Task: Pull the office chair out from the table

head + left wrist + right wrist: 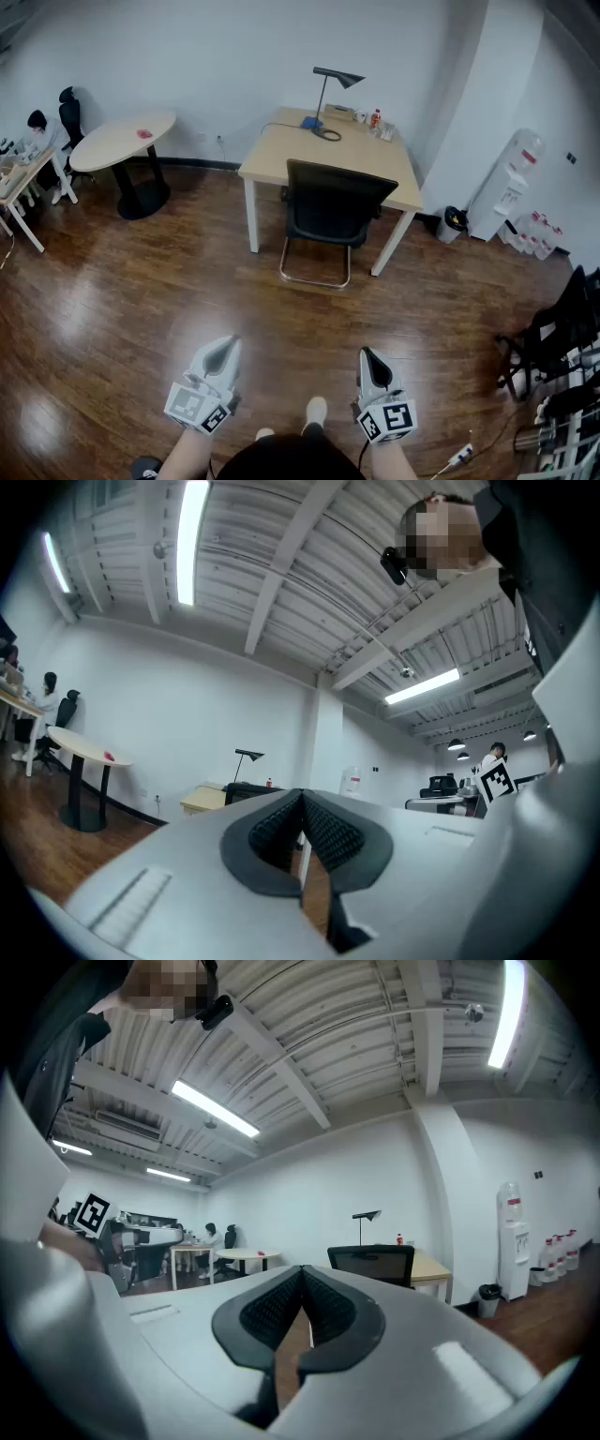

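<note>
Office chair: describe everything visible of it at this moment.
The chair is black, with a broad backrest facing the camera and a thin chrome sled frame resting on the wood floor. It stands upright, pushed in at the near side of the table. Nothing else appears to touch it.

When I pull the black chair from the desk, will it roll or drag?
Probably drag: the office chair sits on a chrome sled frame, no casters visible. The glossy wood floor should let it slide easily. Pulled high on the backrest, it may tip toward you.
</note>
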{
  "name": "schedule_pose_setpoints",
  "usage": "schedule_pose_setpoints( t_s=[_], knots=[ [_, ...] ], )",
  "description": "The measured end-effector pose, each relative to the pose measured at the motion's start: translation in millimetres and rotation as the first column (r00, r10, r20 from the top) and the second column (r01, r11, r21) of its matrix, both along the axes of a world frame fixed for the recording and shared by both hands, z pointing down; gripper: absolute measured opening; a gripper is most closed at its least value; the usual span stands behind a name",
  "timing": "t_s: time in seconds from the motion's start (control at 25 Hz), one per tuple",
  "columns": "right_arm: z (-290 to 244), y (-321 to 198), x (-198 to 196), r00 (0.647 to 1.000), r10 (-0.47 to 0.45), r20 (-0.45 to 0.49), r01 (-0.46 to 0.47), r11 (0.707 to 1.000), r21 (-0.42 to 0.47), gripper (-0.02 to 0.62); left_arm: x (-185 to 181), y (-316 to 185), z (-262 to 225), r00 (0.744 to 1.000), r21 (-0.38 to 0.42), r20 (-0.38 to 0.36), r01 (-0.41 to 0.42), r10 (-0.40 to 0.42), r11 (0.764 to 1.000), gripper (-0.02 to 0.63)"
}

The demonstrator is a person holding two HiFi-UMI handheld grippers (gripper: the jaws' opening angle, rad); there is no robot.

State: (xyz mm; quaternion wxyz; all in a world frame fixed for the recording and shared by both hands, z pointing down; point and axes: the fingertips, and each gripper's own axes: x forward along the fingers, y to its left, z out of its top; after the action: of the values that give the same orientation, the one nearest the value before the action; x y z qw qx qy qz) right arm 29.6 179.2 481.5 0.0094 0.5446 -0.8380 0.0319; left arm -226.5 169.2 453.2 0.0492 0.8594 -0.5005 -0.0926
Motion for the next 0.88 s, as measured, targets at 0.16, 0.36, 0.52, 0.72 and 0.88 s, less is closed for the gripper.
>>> schedule_pose_setpoints(
  t_s=[0.16,0.36,0.52,0.72,0.88],
  knots=[
    [-4.2,-18.0,9.3,0.999,-0.035,-0.025,0.036,0.999,0.023,0.012,16.4,-23.5,0.3,0.999,0.003,0.008,0.038,-0.038,0.999,0.002],
    [0.7,-56.0,53.9,1.0,-0.026,-0.008,0.026,0.999,0.032,0.012,48.1,-52.8,-11.0,0.999,0.038,0.012,0.051,-0.052,0.998,0.002],
    [-9.4,-84.7,85.3,0.999,-0.007,0.032,0.005,0.998,0.066,0.012,70.8,-81.8,-16.8,0.998,0.042,0.03,0.06,-0.061,0.997,0.002],
    [-14.5,-108.1,125.3,0.998,0.008,0.063,-0.013,0.997,0.077,0.012,112.3,-112.5,-15.4,0.997,0.033,0.049,0.054,-0.056,0.998,0.002],
    [-10.3,-117.0,164.9,0.998,0.026,0.057,-0.03,0.996,0.079,0.012,138.6,-126.8,-18.0,0.996,0.043,0.04,0.074,-0.076,0.996,0.002]
  ],
)
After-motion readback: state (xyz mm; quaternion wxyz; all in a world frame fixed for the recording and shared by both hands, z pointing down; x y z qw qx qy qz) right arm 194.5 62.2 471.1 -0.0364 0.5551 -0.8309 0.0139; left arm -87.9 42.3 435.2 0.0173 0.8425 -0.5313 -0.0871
